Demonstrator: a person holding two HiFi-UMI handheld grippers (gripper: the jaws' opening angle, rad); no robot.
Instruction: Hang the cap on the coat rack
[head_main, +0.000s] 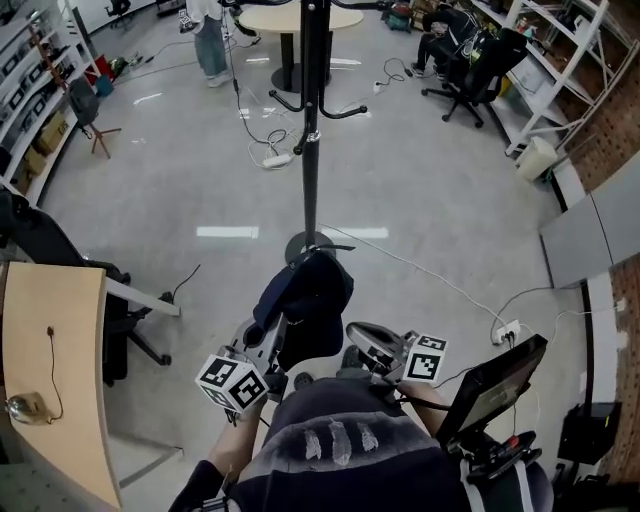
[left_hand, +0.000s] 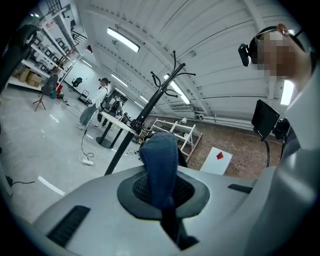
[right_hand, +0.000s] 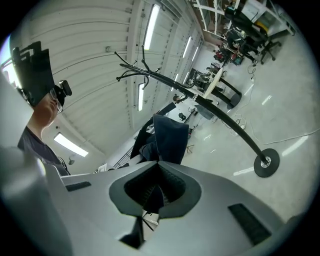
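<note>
The dark blue cap (head_main: 305, 310) is held up off the floor, just in front of the coat rack (head_main: 310, 150), above its base. The left tool (left_hand: 167, 207) and the right tool (right_hand: 150, 195) each pinch its fabric, jaws nearly together.

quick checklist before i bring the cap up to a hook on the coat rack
1. Left gripper shut on the cap: ok.
2. Right gripper shut on the cap: ok.
3. Coat rack upright, straight ahead: ok.
4. Lower hooks bare: ok.
5. Cap up at a hook: not ok, it is apart from the rack.
6. Cap's opening facing a hook: cannot tell.
</note>
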